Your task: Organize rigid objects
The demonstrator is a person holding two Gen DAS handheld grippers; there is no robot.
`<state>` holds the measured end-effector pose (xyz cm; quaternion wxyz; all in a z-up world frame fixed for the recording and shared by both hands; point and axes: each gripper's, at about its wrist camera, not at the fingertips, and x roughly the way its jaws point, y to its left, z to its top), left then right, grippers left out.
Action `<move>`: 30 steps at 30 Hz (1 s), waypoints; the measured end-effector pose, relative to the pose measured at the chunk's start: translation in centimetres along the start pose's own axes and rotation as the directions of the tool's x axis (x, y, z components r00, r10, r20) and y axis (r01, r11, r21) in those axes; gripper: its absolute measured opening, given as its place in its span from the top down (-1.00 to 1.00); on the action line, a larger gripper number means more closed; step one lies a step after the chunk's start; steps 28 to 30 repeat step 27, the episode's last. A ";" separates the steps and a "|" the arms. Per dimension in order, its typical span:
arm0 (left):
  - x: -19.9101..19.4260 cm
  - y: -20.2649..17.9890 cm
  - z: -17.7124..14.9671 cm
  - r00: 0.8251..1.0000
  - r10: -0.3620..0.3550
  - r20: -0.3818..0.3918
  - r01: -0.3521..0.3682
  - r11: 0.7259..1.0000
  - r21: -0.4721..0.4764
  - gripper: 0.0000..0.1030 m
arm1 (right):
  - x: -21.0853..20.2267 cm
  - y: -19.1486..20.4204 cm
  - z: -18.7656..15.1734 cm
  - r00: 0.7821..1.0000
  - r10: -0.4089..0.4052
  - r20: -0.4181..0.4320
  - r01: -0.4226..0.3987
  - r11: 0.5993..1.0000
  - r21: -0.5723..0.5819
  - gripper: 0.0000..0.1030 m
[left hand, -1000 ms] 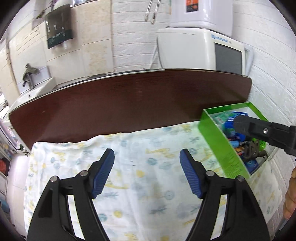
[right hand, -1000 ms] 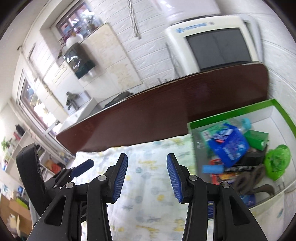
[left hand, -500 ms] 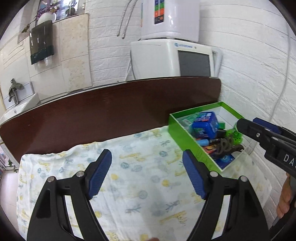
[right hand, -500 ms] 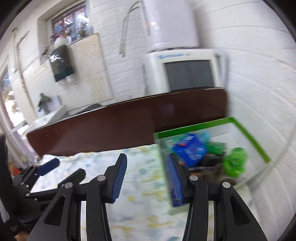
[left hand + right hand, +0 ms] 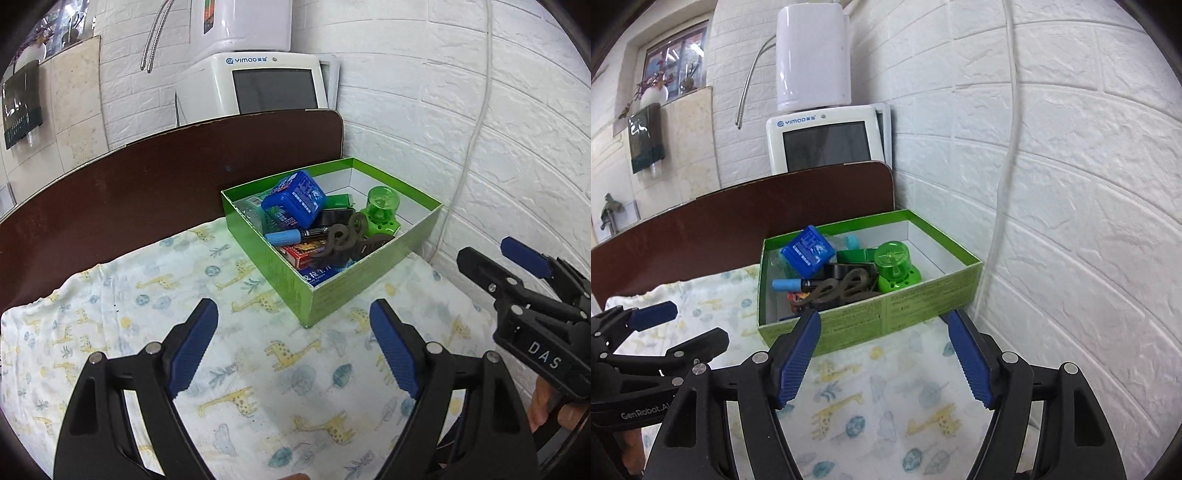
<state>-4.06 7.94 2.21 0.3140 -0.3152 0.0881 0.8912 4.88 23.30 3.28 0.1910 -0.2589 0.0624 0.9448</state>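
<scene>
Green cardboard box [image 5: 916, 299], open top, sits on the giraffe-print cloth [image 5: 871, 402] just ahead of the right gripper [image 5: 884, 356], ahead and right of the left gripper [image 5: 291, 347]. Both sets of jaws wide open, holding nothing.

Box: thin card walls, likely to flex; I'd not pinch a wall to lift it loaded.

Blue rounded plastic tub [image 5: 294, 199], top of the pile at the far-left of the box: looks rigid, smooth, probably light. Grip across its flat sides.

Green translucent round gadget [image 5: 895, 269], far-right: hard plastic, take the cylindrical top.

Dark looped metal-looking piece [image 5: 343, 240], nearest the jaws: probably heaviest, may snag neighbours. Grip a loop.

Blue-capped black marker [image 5: 798, 284]: slim, could roll; pinch mid-barrel.
</scene>
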 end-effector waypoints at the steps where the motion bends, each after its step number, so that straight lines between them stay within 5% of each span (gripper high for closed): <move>1: -0.2 -0.1 -0.1 1.000 -0.008 -0.002 0.008 1.000 -0.012 -0.63 | 0.0 0.1 -0.2 1.000 0.006 -0.001 -0.006 1.000 0.003 -0.43; 30: -1.5 -0.8 -1.4 0.999 0.034 0.020 -0.033 0.998 -0.045 -0.63 | -0.1 -0.4 -0.9 1.000 0.019 0.000 -0.019 1.000 0.010 -0.43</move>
